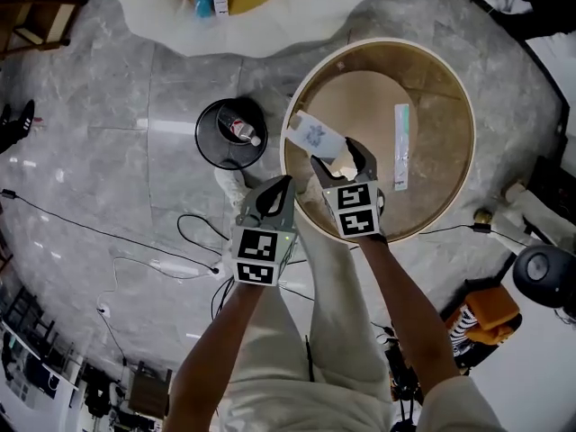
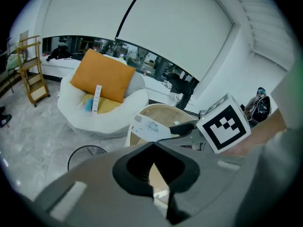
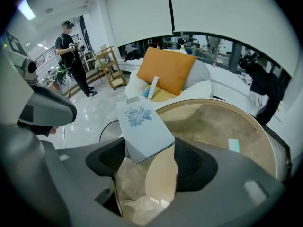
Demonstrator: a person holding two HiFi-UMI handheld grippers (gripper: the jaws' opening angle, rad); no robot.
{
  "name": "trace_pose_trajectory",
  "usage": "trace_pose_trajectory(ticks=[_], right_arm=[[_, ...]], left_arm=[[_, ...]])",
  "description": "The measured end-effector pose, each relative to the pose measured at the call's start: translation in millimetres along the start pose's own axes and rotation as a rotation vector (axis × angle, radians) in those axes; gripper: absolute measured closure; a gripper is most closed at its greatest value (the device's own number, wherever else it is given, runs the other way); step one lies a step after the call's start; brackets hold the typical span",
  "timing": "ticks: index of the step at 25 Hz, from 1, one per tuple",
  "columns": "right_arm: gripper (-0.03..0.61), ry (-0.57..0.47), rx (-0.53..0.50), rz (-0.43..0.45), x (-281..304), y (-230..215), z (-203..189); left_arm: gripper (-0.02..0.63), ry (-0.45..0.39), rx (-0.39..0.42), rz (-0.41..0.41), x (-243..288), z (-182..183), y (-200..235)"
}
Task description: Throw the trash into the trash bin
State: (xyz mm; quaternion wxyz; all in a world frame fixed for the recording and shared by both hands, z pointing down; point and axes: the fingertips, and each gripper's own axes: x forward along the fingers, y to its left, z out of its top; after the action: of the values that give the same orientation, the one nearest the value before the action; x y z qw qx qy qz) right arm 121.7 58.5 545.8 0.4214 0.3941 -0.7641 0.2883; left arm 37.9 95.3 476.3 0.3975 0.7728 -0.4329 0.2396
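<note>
White card with a blue flower print is what the right gripper [image 1: 340,159] has hold of: a flat carton [image 3: 142,126], pinched at its lower end between the two jaws and sticking up and outward. It hangs over the nine o'clock rim of the round wooden table [image 1: 450,88]. The left gripper [image 1: 274,193] sits just beside it at about eight o'clock, jaws pressed together at the tips with nothing between them. Further out, at roughly ten o'clock from the carton, the black wire trash bin [image 1: 209,121] stands on the grey stone floor with a bottle [image 1: 245,132] already inside. A pale strip [image 1: 402,147] lies on the tabletop at three o'clock. Beyond, at twelve, a white beanbag [image 1: 261,32] carries an orange cushion [image 3: 173,70].
</note>
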Motion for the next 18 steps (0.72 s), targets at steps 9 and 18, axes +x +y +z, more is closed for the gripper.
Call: trace_pose_trajectory(ticks=[9, 18], right_arm=[[0.232, 0.016, -0.044, 0.050, 28.0, 54.9, 25.7], [0.232, 0.034, -0.088, 0.111, 58.8, 124.9, 41.3]], left_arm=[[0.614, -0.019, -0.080, 0.043, -24.7, -7.7, 49.7], [0.614, -0.033, -0.152, 0.083, -53.3, -26.6, 99.3]])
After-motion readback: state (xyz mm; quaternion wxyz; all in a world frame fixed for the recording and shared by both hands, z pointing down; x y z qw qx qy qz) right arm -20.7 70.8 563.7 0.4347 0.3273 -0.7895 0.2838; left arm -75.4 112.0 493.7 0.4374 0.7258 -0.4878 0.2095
